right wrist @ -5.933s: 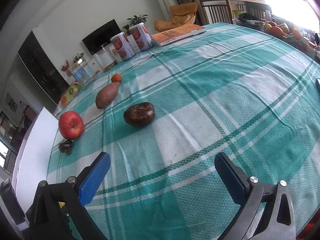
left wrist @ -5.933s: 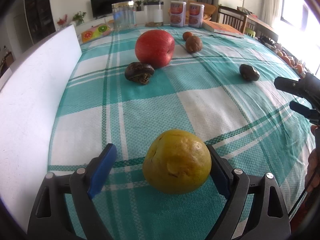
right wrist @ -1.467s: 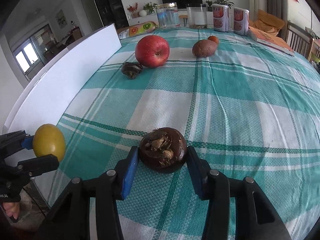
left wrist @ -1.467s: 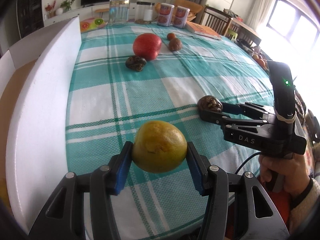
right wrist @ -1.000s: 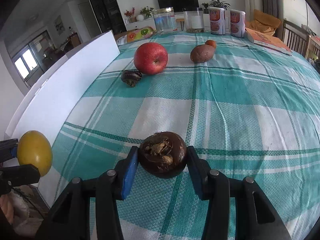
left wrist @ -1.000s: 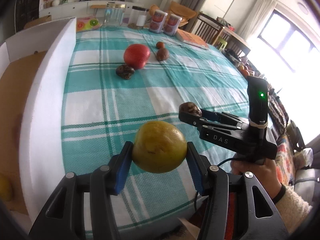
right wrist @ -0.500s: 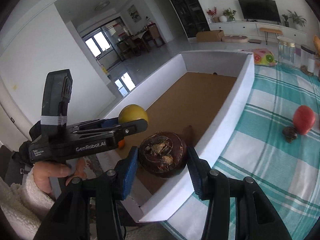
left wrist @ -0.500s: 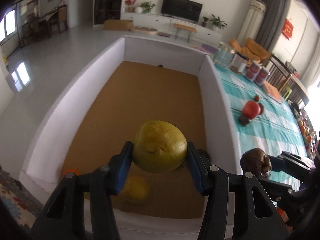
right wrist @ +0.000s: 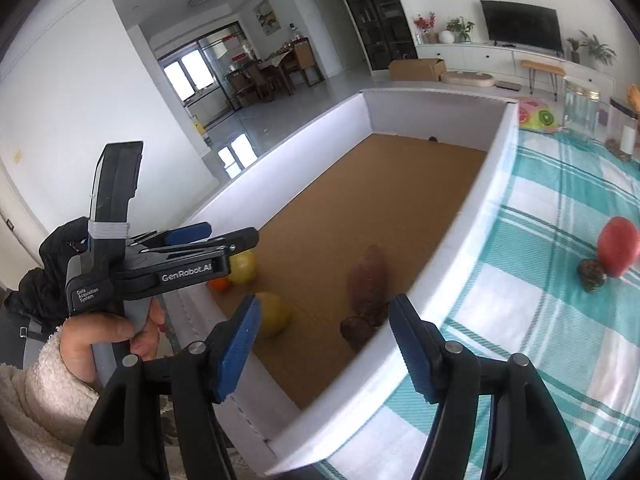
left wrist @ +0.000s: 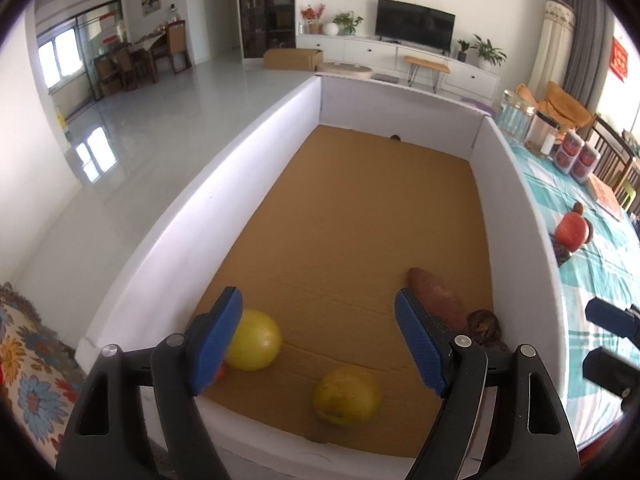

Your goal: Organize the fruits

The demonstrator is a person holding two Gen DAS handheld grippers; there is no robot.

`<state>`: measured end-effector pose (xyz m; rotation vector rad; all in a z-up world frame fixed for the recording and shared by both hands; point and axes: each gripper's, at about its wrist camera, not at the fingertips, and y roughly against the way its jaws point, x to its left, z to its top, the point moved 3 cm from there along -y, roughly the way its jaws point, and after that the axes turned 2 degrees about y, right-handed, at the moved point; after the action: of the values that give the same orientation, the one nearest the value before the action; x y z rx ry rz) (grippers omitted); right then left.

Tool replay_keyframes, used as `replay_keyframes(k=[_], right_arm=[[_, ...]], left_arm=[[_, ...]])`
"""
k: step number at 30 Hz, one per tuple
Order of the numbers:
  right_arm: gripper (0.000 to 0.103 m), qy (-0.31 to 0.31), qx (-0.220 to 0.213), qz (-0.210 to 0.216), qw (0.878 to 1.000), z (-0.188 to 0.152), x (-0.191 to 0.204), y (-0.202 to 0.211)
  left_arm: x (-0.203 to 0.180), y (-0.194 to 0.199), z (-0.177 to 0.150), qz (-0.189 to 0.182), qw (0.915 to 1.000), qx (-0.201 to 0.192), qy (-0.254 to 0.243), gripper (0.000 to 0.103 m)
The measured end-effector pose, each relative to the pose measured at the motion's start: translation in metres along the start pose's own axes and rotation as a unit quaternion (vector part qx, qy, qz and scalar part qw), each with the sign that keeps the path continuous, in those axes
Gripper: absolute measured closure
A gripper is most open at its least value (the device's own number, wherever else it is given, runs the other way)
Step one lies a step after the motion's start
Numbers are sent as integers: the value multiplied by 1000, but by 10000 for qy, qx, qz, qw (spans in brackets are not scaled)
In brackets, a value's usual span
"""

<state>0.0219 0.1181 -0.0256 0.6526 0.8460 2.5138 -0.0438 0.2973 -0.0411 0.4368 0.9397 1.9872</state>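
left wrist: cardboard-floored box (left wrist: 360, 220), glossy floor (left wrist: 152, 152)

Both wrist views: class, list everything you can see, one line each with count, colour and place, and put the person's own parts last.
box: 1, white walls, brown floor, beside table
yellow fruits: 2, near end of box
small orange fruit: 1, box corner
sweet potato: 1, reddish-brown, box right side
dark round fruit: 1, brown, beside sweet potato
apple: 1, red, on checked tablecloth
dark fruit: 1, beside apple
left gripper: open, over box
right gripper: open
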Motion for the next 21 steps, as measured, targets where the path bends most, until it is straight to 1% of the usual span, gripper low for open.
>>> replay_keyframes(k=[2, 4, 5, 6, 8, 9, 10, 12, 13, 14, 15, 16, 17, 18, 21], right_arm=[[12, -310, -298, -367, 9984, -10, -33, 25], [7, -693, -398, -806, 9935, -27, -76, 45], [7, -824, -369, -1116, 9896, -37, -98, 50], [7, -935, -307, -1513, 9836, -48, -120, 58], [7, -1059, -136, -2328, 9667, -72, -165, 66], [7, -1126, -50, -2709, 9560, -83, -185, 73], [7, -1214, 11, -3032, 9452, -95, -202, 78], [7, -1474, 8, -3561, 9227, -117, -234, 101], [7, -1794, -16, -3703, 9114, -125, -246, 108], [7, -2158, -94, -3661, 9052, -129, -257, 118], [7, -2314, -314, -3611, 9028, -131, -260, 132], [7, -2323, -452, -3714, 8978, -130, -260, 139], [5, -2289, -479, -3862, 8923, -129, -259, 141], [5, -2265, -468, -3960, 8886, -131, -260, 145], [5, -2292, -366, -4046, 8845, -137, -264, 144]], left_arm=[[-22, 7, 0, -216, 9996, -119, -156, 22], [-45, 18, -3, -489, 9978, -214, -393, 22], [-60, 23, -4, -658, 9961, -248, -538, 22], [-75, 30, -7, -837, 9938, -279, -684, 22], [-107, 42, -11, -1255, 9870, -301, -955, 22], [-123, 50, -15, -1495, 9823, -301, -1084, 21], [-140, 56, -19, -1737, 9768, -298, -1217, 18], [-179, 66, -29, -2152, 9644, -281, -1513, 16], [-198, 68, -35, -2316, 9578, -218, -1685, 16], [-217, 68, -42, -2478, 9509, -121, -1849, 16], [-236, 67, -49, -2647, 9434, -19, -1997, 16], [-252, 64, -58, -2773, 9367, 52, -2139, 16], [-266, 57, -65, -2806, 9325, 77, -2273, 16], [-281, 51, -73, -2757, 9309, 87, -2395, 16], [-307, 21, -92, -2537, 9302, 191, -2647, 16]])
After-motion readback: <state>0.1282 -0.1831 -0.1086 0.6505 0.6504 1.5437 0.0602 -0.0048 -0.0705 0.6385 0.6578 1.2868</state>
